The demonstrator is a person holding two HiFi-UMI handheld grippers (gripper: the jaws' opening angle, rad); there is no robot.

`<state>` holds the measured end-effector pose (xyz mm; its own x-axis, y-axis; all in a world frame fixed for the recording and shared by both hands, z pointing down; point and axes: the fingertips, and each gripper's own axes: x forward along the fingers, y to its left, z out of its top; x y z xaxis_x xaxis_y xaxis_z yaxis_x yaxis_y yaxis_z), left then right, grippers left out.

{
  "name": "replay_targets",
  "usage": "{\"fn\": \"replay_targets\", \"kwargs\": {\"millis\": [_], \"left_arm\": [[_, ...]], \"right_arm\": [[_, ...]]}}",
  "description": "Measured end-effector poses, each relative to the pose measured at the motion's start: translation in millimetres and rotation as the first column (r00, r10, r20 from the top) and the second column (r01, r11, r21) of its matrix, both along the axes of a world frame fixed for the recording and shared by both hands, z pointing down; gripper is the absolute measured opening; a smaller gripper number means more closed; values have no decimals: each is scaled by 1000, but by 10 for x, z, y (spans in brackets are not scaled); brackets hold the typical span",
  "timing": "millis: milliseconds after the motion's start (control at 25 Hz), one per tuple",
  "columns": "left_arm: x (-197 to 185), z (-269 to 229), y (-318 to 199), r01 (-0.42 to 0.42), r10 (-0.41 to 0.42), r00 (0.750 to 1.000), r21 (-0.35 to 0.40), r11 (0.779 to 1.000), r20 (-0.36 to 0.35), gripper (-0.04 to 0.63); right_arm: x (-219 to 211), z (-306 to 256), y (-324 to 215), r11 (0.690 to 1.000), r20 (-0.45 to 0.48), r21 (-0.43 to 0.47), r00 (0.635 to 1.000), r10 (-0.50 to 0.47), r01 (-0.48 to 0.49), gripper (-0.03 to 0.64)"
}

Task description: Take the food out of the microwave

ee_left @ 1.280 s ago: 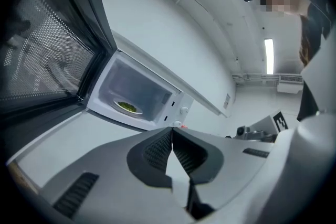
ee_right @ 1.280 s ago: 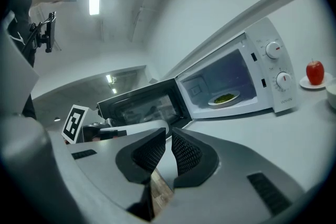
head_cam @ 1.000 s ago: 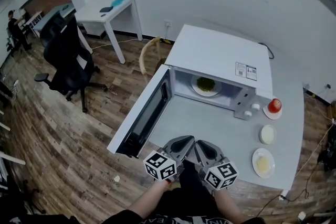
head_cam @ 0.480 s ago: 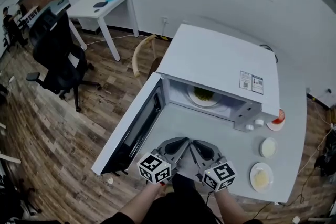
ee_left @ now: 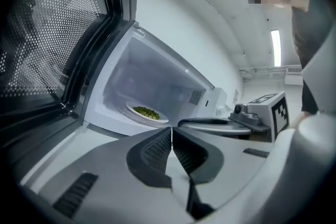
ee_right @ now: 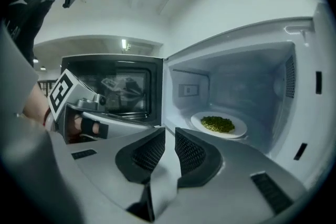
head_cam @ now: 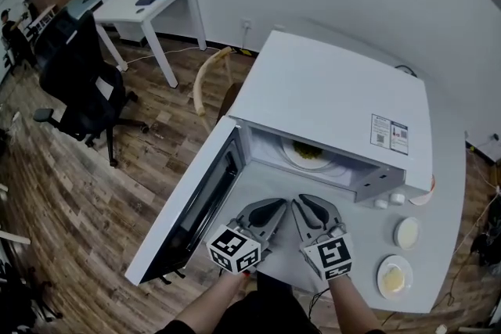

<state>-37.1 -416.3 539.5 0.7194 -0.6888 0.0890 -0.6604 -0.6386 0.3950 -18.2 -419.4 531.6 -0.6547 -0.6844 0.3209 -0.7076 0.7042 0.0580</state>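
Observation:
The white microwave (head_cam: 329, 102) stands on the grey table with its door (head_cam: 196, 207) swung wide open to the left. Inside, on the floor of the cavity, rests a white plate of green food (head_cam: 309, 155) (ee_left: 147, 112) (ee_right: 218, 124). Both grippers hover side by side just in front of the opening, pointing at the plate. My left gripper (head_cam: 272, 206) (ee_left: 171, 129) is shut, its tips touching, with nothing held. My right gripper (head_cam: 310, 202) (ee_right: 170, 131) shows a narrow gap between its tips with nothing in it.
To the right of the microwave on the table (head_cam: 450, 246) sit a small white bowl (head_cam: 406, 231) and a plate of yellow food (head_cam: 393, 276). The open door blocks the left side. A black office chair (head_cam: 78, 82) and a white desk (head_cam: 149, 8) stand on the wooden floor.
Both grippers have moved forward toward the microwave opening, and the head view has come closer over the microwave. The right gripper has rolled a little.

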Motion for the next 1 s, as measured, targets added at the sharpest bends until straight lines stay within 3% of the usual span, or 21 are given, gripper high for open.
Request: {"fn": "replay_targets", "kwargs": {"millis": [360, 680, 1000], "left_arm": [[70, 2, -224, 3, -3, 1000, -1, 1000, -10, 11], [59, 30, -270, 9, -9, 1000, -15, 1000, -5, 11], [-25, -9, -299, 40, -42, 998, -28, 999, -53, 11]], "right_arm": [[144, 131, -508, 994, -273, 103, 960, 61, -34, 54], [96, 235, -756, 993, -422, 121, 906, 40, 12, 83], [56, 340, -928, 995, -485, 92, 875, 6, 44, 83]]}}
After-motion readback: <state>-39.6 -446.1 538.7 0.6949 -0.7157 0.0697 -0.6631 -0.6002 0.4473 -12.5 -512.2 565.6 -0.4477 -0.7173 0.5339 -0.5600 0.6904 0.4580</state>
